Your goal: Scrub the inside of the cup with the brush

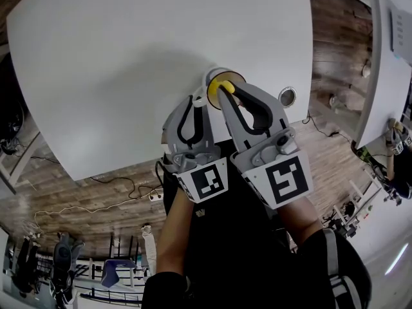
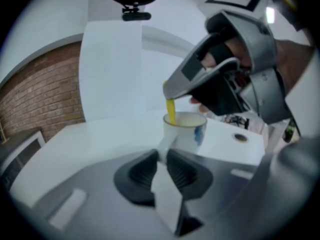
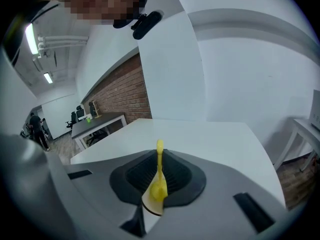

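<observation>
The cup stands on the white tabletop, near the edge close to the person. The left hand-held gripper is clenched on the cup's handle, so the cup cannot slide. The right hand-held gripper is grasping the yellow brush. The brush points down, and its tip is inside the cup, close to the wall on the handle side.

The step now looks like the scrubbing itself. To do it well, the left hand-held gripper should hold the handle tight and not move, so the cup sits flat on the tabletop. The right one should push the brush down to the bottom. Then it should rub round and round along the wall, and up and down too. Soft pushes are best. A hard push to one side could tip the cup or twist the handle out of the grip. The brush is thin, so it may bend or slip if it is pressed too much.
</observation>
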Action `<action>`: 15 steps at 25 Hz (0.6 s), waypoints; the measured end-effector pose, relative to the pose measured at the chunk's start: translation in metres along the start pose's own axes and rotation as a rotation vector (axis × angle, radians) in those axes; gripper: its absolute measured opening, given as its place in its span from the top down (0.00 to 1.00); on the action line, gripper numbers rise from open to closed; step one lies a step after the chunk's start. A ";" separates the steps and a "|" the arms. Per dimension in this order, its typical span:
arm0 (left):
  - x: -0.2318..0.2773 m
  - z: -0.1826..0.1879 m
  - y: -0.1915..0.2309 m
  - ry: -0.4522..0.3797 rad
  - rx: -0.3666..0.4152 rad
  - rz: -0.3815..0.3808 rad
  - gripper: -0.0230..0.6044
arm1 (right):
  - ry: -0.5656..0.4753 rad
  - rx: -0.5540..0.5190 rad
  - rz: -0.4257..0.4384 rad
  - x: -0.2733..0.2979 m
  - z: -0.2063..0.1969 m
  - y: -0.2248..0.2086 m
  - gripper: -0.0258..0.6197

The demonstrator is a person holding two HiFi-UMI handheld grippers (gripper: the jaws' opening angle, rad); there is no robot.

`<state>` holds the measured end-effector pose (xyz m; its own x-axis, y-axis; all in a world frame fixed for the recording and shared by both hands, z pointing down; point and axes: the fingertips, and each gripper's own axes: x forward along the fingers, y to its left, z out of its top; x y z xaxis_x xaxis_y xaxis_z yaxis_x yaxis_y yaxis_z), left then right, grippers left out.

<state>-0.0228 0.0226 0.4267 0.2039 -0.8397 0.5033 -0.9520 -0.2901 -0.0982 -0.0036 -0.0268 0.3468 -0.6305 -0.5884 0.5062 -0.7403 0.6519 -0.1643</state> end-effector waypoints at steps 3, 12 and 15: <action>0.000 0.002 0.001 -0.002 0.004 0.000 0.87 | 0.037 0.002 0.003 0.005 -0.004 0.001 0.91; 0.000 0.002 0.000 -0.003 0.001 0.002 0.87 | -0.020 -0.021 -0.003 -0.006 0.015 -0.005 0.91; 0.000 0.002 0.000 -0.001 0.004 -0.002 0.87 | -0.042 -0.056 -0.014 -0.010 0.020 -0.011 0.91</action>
<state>-0.0225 0.0216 0.4250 0.2063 -0.8396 0.5025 -0.9505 -0.2939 -0.1007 0.0065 -0.0375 0.3265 -0.6301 -0.6165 0.4720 -0.7358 0.6683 -0.1094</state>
